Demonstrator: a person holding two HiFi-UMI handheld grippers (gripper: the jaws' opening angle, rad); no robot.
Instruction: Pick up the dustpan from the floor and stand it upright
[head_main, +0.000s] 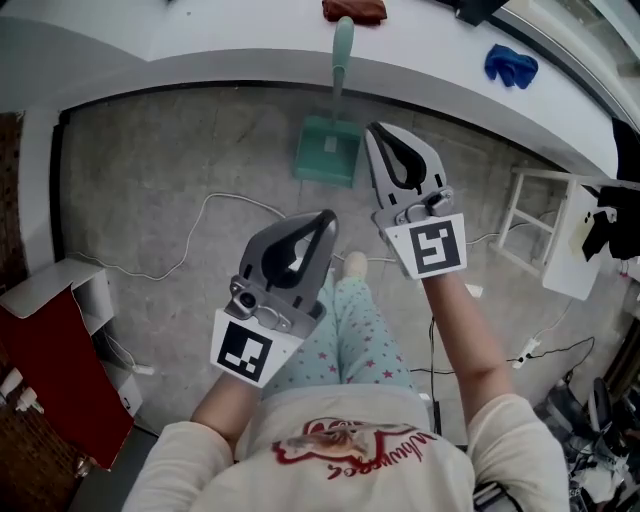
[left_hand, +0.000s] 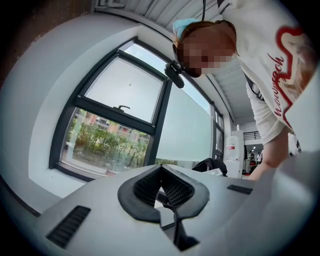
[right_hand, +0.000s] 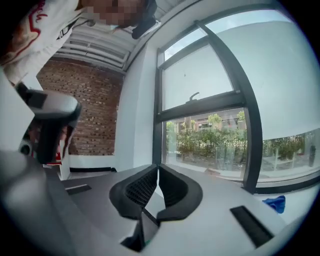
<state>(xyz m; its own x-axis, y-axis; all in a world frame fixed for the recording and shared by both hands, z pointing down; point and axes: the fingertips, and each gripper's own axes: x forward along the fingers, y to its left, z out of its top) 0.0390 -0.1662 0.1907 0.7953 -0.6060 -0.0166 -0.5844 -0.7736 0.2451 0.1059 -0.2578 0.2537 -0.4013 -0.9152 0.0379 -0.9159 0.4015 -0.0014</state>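
Note:
A teal dustpan (head_main: 328, 150) stands on the grey floor, its long handle (head_main: 342, 50) rising against the white ledge (head_main: 200, 50). Nothing touches it. My right gripper (head_main: 378, 130) hangs in the air just right of the pan in the head view, jaws shut and empty. My left gripper (head_main: 325, 218) is lower and nearer to me, also shut on nothing. In the left gripper view the left gripper (left_hand: 161, 167) points level at a window, tips together. The right gripper view shows the right gripper (right_hand: 158, 167) likewise, with its pads closed. The dustpan is in neither gripper view.
A white cable (head_main: 200, 215) snakes over the floor left of the pan. A red box (head_main: 50, 370) sits at the left, a white rack (head_main: 540, 230) at the right. On the ledge lie a blue cloth (head_main: 511, 65) and a reddish-brown thing (head_main: 354, 10).

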